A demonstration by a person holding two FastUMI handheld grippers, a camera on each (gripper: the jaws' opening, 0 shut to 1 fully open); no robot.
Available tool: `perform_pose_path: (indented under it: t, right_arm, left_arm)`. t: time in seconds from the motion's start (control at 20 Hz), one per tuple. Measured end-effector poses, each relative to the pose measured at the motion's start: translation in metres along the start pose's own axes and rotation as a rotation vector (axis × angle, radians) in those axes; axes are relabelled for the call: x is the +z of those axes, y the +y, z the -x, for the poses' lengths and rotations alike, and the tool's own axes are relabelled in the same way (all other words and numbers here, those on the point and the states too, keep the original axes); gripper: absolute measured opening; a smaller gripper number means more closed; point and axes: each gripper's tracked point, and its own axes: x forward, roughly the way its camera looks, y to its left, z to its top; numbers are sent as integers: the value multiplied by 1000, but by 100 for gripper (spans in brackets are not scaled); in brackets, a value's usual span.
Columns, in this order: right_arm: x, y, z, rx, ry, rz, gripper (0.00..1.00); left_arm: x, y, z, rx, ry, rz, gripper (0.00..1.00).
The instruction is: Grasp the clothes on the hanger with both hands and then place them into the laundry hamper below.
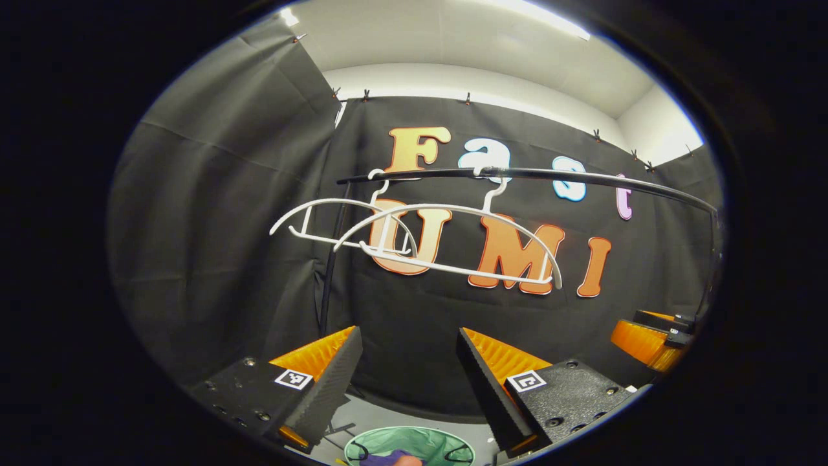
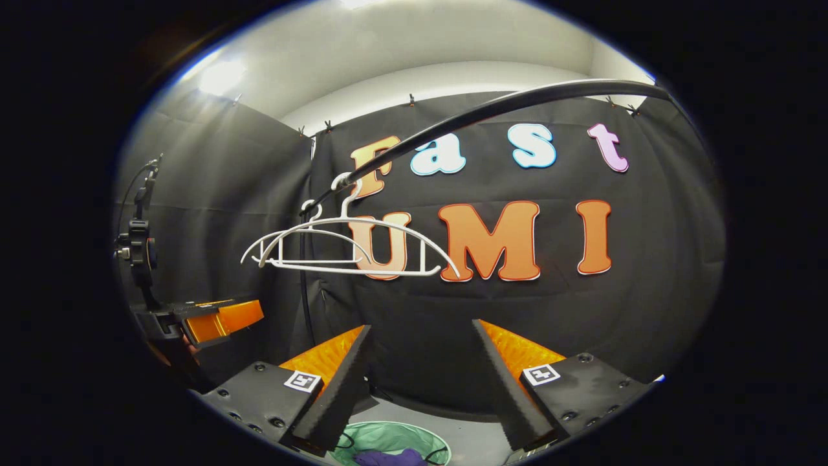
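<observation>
Two bare white hangers (image 1: 446, 243) (image 2: 349, 249) hang on a black rail (image 1: 550, 176) (image 2: 491, 110) in front of the booth wall. Below stands a round green hamper (image 1: 446, 446) (image 2: 381, 439) holding purple cloth (image 1: 388, 458) (image 2: 391, 458). My left gripper (image 1: 409, 382) is open with nothing between its fingers, held well under the hangers and above the hamper. My right gripper (image 2: 420, 382) is open and holds nothing, at about the same height. The right gripper (image 1: 650, 336) appears at the right edge of the left gripper view, and the left gripper (image 2: 207, 320) at the left edge of the right gripper view.
A black upright post (image 1: 330, 265) (image 2: 304, 272) carries the rail at its left end. Grey floor (image 2: 472, 443) surrounds the hamper. A black stand with a cable (image 2: 139, 239) rises at the far left of the right gripper view.
</observation>
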Motion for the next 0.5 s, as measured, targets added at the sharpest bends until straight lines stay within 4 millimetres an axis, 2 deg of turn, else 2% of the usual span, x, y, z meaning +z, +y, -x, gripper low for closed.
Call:
perform_pose_path:
  t: [0.3, 0.35, 0.4, 0.5]
  right_arm:
    - [-1, 0, -3, -4, -2, -5, 89]
    - [-1, 0, -3, -5, -3, -6, 89]
    - [-1, 0, -3, -6, -4, -8, 89]
    - [-1, -1, -3, -12, -4, -12, 89]
  left_arm:
    - [5, 8, 2, 20, -11, -11, 94]
    - [5, 8, 1, 19, -11, -8, 90]
    - [6, 7, 2, 17, -11, -5, 94]
    - [6, 6, 2, 12, -11, -4, 94]
